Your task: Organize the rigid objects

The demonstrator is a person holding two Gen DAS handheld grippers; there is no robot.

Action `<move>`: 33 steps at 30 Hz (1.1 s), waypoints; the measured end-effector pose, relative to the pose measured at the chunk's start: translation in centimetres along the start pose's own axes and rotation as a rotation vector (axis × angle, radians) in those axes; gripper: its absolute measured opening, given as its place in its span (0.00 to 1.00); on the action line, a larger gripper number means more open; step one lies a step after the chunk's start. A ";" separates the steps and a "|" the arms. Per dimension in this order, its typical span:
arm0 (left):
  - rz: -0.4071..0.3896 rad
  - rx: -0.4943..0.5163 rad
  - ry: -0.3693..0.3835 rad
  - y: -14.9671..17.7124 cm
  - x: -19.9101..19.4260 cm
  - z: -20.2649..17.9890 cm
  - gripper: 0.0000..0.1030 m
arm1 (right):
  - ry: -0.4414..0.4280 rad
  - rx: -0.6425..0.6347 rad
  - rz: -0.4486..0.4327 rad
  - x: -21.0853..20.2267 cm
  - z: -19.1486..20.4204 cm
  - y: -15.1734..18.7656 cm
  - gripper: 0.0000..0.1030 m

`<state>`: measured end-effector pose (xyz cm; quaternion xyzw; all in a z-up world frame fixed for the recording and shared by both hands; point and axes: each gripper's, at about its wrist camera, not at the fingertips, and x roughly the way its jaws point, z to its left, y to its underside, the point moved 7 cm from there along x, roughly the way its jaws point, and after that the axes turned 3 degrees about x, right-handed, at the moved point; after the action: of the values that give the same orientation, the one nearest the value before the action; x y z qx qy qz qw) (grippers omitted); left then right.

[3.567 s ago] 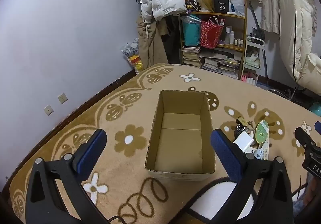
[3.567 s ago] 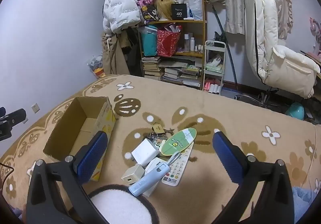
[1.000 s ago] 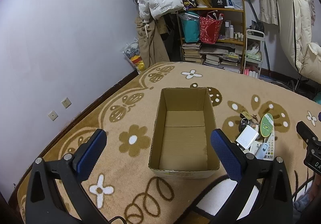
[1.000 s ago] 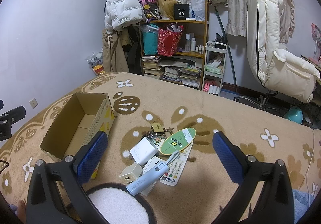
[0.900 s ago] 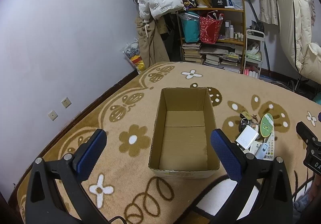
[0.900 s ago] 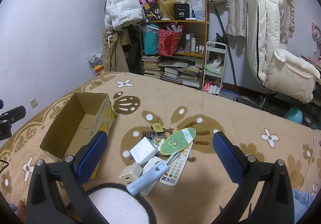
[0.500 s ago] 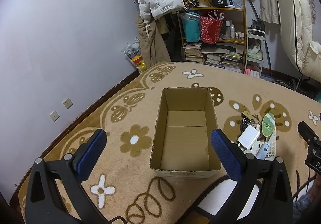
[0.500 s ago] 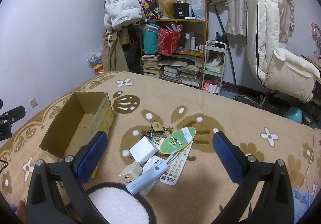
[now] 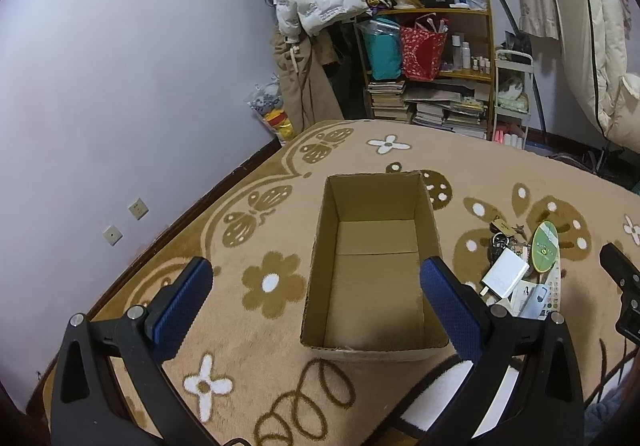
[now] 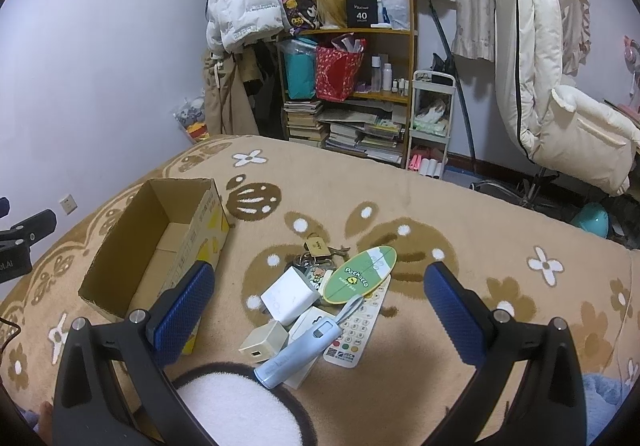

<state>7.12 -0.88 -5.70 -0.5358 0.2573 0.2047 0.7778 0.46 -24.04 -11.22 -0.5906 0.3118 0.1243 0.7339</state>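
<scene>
A tan flowered carpet (image 9: 360, 150) fills a cluttered room with a bookshelf (image 10: 360, 94); both hand-held grippers, left (image 9: 316, 302) and right (image 10: 320, 306), hover spread and empty. The cardboard box (image 9: 376, 270) sits empty on it. Only the right view shows the whole pile (image 10: 316, 306) beside the box: chargers, a remote, what may be keys.

You can read "Pochacco" on the green oval case (image 10: 360, 280) in the pile on the rug. A smaller line sits under it, too small to read. The black box (image 10: 362, 11) on top of the shelf says "40", w/ tiny words above and below that you can't make out. The white puffer jacket (image 10: 242, 14) has rows of print, too blurry. The remote (image 10: 356, 330) has a small logo at its near end, unreadable. The black part at the left edge shows "OLAI" (image 10: 9, 265), cut off.
</scene>
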 end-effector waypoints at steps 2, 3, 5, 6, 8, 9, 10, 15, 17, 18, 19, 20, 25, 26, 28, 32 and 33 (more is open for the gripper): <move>0.008 0.007 -0.010 -0.4 0.4 -0.2 1.00 | -0.003 0.007 0.013 0.5 -0.1 -0.3 1.00; 0.014 0.011 -0.013 -0.6 0.7 -0.3 1.00 | -0.005 0.013 0.021 0.9 -0.2 -0.3 1.00; 0.023 0.013 -0.014 -1.0 1.3 -0.5 1.00 | -0.007 0.021 0.031 1.5 -0.4 -0.2 1.00; 0.028 0.013 -0.016 -1.2 1.6 -0.6 1.00 | -0.008 0.024 0.035 1.8 -0.4 -0.3 1.00; 0.039 0.010 -0.018 -1.6 2.5 -0.6 1.00 | -0.011 0.034 0.049 2.7 -0.6 -0.3 1.00; 0.048 0.009 -0.020 -1.7 3.0 -0.7 1.00 | -0.011 0.036 0.056 3.1 -0.7 -0.3 1.00; 0.059 0.008 -0.022 -1.8 3.5 -0.7 1.00 | -0.009 0.038 0.065 3.6 -0.7 -0.3 1.00; 0.107 -0.007 -0.014 -1.7 5.6 -0.8 1.00 | -0.014 0.052 0.106 5.9 -0.9 0.1 1.00; 0.134 -0.011 -0.015 -1.5 6.6 -0.8 1.00 | -0.017 0.052 0.124 6.6 -0.7 0.4 1.00; 0.150 -0.015 -0.017 -1.5 7.3 -0.8 1.00 | -0.017 0.051 0.128 6.8 -0.7 0.5 1.00; 0.163 -0.019 -0.015 -1.4 7.9 -0.7 1.00 | -0.017 0.047 0.136 7.2 -0.6 0.7 1.00; 0.181 -0.023 -0.005 -1.2 8.6 -0.8 1.00 | -0.016 0.041 0.147 7.6 -0.5 0.9 1.00; 0.274 -0.061 -0.002 0.1 11.8 0.1 1.00 | -0.012 0.028 0.182 8.9 -0.3 1.7 1.00; 0.289 -0.067 0.000 0.4 12.3 0.2 1.00 | -0.010 0.024 0.189 9.3 -0.3 1.9 1.00; 0.333 -0.087 0.017 1.3 13.3 0.3 1.00 | -0.001 0.018 0.208 9.8 -0.3 2.4 1.00; 0.385 -0.088 -0.006 2.6 14.5 0.7 0.99 | 0.018 0.019 0.256 10.6 -0.6 3.3 1.00; 0.399 -0.084 -0.008 3.0 14.8 0.6 0.98 | 0.023 0.025 0.269 10.9 -0.8 3.6 1.00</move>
<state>17.08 1.37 -16.88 -0.5052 0.3466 0.3672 0.6998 6.64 -25.83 -20.72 -0.5354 0.3982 0.2110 0.7143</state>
